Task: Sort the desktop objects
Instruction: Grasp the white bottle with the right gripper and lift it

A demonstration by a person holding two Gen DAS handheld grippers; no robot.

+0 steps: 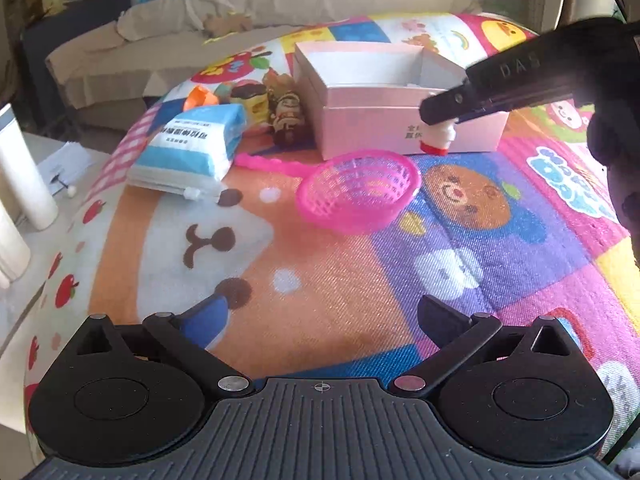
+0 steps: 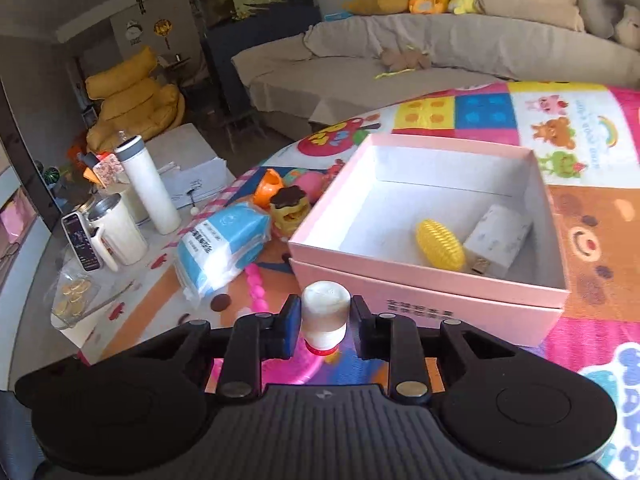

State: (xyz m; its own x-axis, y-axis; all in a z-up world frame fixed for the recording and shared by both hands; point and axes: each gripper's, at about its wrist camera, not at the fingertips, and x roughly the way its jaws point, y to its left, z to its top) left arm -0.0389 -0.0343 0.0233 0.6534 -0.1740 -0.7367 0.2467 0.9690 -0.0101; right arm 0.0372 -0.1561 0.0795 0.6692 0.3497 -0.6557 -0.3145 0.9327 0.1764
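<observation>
Right hand-held gripper (image 2: 325, 326), clenched on a small white bottle with a red cap (image 2: 325, 320), held above the pink basket (image 1: 358, 190) just before the open pink box (image 2: 436, 216), which contains a yellow ridged toy (image 2: 439, 249) and a white charger (image 2: 500, 236). Left hand-held gripper (image 1: 320, 316), released, over the patterned bench (image 1: 320, 272).
</observation>
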